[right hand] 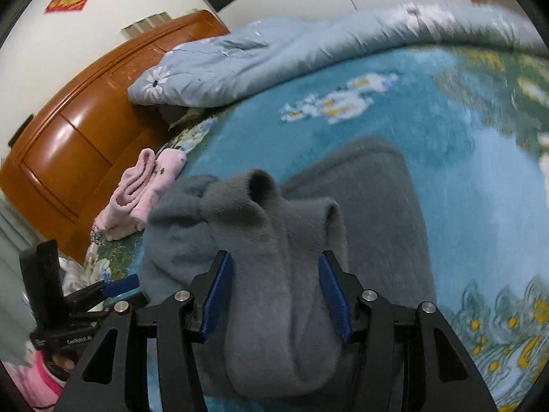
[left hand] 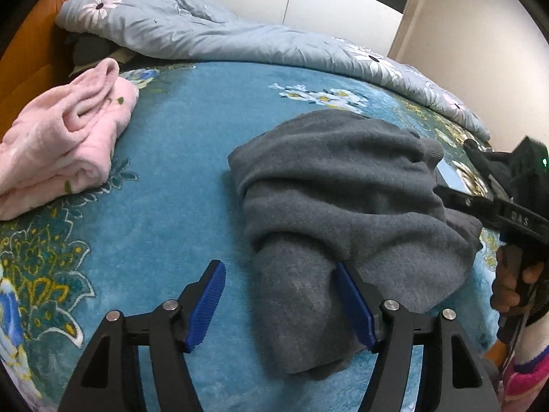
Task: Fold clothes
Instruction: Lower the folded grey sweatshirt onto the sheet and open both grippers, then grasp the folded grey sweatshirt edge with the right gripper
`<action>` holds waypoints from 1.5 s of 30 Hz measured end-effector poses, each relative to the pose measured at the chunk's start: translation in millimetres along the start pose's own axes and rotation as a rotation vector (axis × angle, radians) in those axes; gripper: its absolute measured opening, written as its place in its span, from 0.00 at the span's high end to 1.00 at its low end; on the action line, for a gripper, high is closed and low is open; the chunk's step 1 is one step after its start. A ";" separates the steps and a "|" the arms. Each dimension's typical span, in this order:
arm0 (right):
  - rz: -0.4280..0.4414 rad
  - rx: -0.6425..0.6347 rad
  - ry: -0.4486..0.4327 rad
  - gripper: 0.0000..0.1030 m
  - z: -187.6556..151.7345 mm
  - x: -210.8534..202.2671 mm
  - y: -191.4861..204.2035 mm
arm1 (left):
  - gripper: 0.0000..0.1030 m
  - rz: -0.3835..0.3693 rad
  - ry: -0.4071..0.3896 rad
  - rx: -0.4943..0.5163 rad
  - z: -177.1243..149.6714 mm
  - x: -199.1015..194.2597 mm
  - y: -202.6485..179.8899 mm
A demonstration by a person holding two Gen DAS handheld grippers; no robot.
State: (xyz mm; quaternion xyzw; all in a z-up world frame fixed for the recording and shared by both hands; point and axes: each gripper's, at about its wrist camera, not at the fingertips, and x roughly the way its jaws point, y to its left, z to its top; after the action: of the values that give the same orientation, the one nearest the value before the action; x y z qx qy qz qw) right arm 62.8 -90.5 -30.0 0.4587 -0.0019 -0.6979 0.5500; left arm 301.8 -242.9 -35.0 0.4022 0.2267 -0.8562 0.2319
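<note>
Grey sweater (left hand: 346, 185) mid-frame on bed (left hand: 178, 158); left gripper (left hand: 279, 305) spread, right gripper (right hand: 276, 295) spread around fold (pink garment (left hand: 61, 144) upper left).

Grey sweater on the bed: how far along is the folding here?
Done: a pink garment lies folded at the bed's edge. In hand: the grey sweater is bunched and partly folded; the right gripper is open around a raised fold, and the left gripper is open over a sleeve end. Left: flattening and finishing its folds.

a home bedroom: bed blanket (left hand: 171, 171), quilt (left hand: 206, 31), wooden headboard (right hand: 68, 144).
</note>
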 end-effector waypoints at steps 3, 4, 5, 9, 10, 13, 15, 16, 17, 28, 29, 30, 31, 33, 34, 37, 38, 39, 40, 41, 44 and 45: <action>0.044 0.031 0.023 0.46 -7.6 -2.5 -5.3 | 0.31 -0.001 0.004 -0.001 2.5 2.6 0.3; 0.054 0.019 0.024 0.45 -9.5 -4.5 -2.3 | 0.31 -0.002 0.004 -0.001 3.5 2.9 0.6; 0.058 0.004 0.023 0.45 -12.4 -7.4 0.8 | 0.30 -0.003 0.007 -0.001 4.2 3.9 1.3; 0.061 -0.012 -0.013 0.45 -19.2 -22.7 5.9 | 0.29 -0.002 0.009 -0.006 4.9 2.7 2.1; 0.058 -0.013 -0.030 0.45 -20.1 -27.4 6.7 | 0.29 0.000 0.009 -0.005 4.9 2.6 2.0; 0.082 -0.041 -0.050 0.45 -19.4 -34.8 12.8 | 0.29 0.008 0.012 -0.004 5.5 4.3 1.5; 0.101 -0.061 -0.054 0.43 -18.6 -37.5 16.7 | 0.29 0.013 0.017 -0.004 6.3 4.9 0.6; 0.098 -0.054 -0.047 0.43 -20.0 -35.9 14.8 | 0.29 0.015 0.018 -0.003 6.3 4.4 0.3; 0.094 -0.046 -0.041 0.43 -21.4 -34.2 12.9 | 0.29 0.017 0.018 -0.002 6.2 3.8 0.0; 0.191 -0.052 -0.034 0.42 -31.0 -43.1 10.9 | 0.29 0.032 0.026 0.001 6.4 5.8 -2.3; 0.197 -0.042 -0.038 0.41 -29.9 -43.5 10.0 | 0.29 0.033 0.025 0.000 6.6 5.6 -2.2; 0.203 -0.031 -0.043 0.41 -28.8 -43.8 9.0 | 0.29 0.034 0.025 -0.001 6.7 5.5 -2.1; 0.209 -0.021 -0.047 0.41 -27.7 -44.2 8.1 | 0.29 0.035 0.027 -0.001 6.8 5.4 -2.5; 0.222 0.000 -0.056 0.41 -25.5 -45.0 6.2 | 0.29 0.036 0.028 -0.003 7.0 4.3 -2.9; 0.228 0.010 -0.060 0.42 -24.4 -45.4 5.3 | 0.29 0.038 0.028 -0.002 6.5 3.5 -3.9; 0.246 0.042 -0.073 0.57 -21.1 -46.6 2.5 | 0.29 0.043 0.026 0.001 6.5 1.3 -4.4; 0.252 0.052 -0.077 0.72 -20.0 -47.0 1.5 | 0.29 0.043 0.025 -0.001 7.1 1.0 -4.0; 0.258 0.063 -0.082 0.83 -18.9 -47.4 0.6 | 0.29 0.040 0.024 -0.005 8.0 0.5 -3.4; 0.265 0.073 -0.086 0.87 -17.8 -47.8 -0.4 | 0.29 0.034 0.021 -0.009 8.8 -0.5 -3.2; 0.271 0.084 -0.091 0.90 -16.7 -48.2 -1.3 | 0.29 0.024 0.015 -0.014 9.8 -2.0 -2.7; 0.289 0.112 -0.111 0.93 -13.5 -51.7 -4.0 | 0.29 -0.009 -0.009 -0.032 14.3 -8.2 -2.6; 0.287 0.109 -0.145 0.93 -13.2 -61.4 -5.0 | 0.29 -0.020 -0.019 -0.037 16.0 -10.2 -2.8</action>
State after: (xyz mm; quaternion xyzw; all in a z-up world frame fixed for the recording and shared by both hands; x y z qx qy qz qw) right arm 65.9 -34.6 -1.0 0.4312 -0.1451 -0.6425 0.6166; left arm 296.6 -247.7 -17.1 0.3876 0.2441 -0.8579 0.2328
